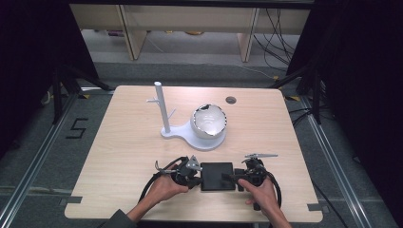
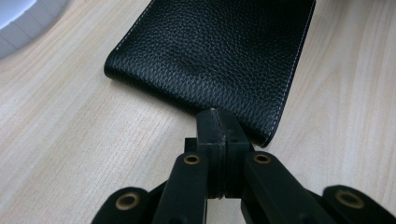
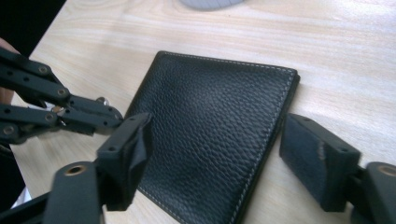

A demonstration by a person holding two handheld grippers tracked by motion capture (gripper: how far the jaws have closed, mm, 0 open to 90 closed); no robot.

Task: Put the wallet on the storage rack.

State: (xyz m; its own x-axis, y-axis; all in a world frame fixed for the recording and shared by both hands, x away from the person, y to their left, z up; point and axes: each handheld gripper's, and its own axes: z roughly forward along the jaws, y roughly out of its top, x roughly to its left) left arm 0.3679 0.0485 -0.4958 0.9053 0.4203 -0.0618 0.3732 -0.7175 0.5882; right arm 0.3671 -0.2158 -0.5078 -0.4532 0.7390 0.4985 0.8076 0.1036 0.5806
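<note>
A black leather wallet [image 1: 216, 175] lies closed and flat near the table's front edge, between my two grippers. My left gripper [image 1: 196, 178] is shut, and its tips [image 2: 217, 114] rest against the wallet's [image 2: 210, 51] near edge with nothing pinched between them. My right gripper [image 1: 233, 179] comes in from the other side and is open. In the right gripper view its jaws [image 3: 215, 128] straddle the wallet's [image 3: 210, 135] stitched edge, one pad [image 3: 133, 149] over the leather and the other beside it, neither pressing. The left gripper's linkage [image 3: 70, 112] shows at the far side.
A white stand [image 1: 190, 135] with an upright pegged post [image 1: 161, 107] and a cracked white bowl-shaped shell [image 1: 208, 121] sits mid-table behind the wallet. A round cable hole [image 1: 231, 100] is near the far edge. The table's front edge [image 1: 190, 220] runs just below both hands.
</note>
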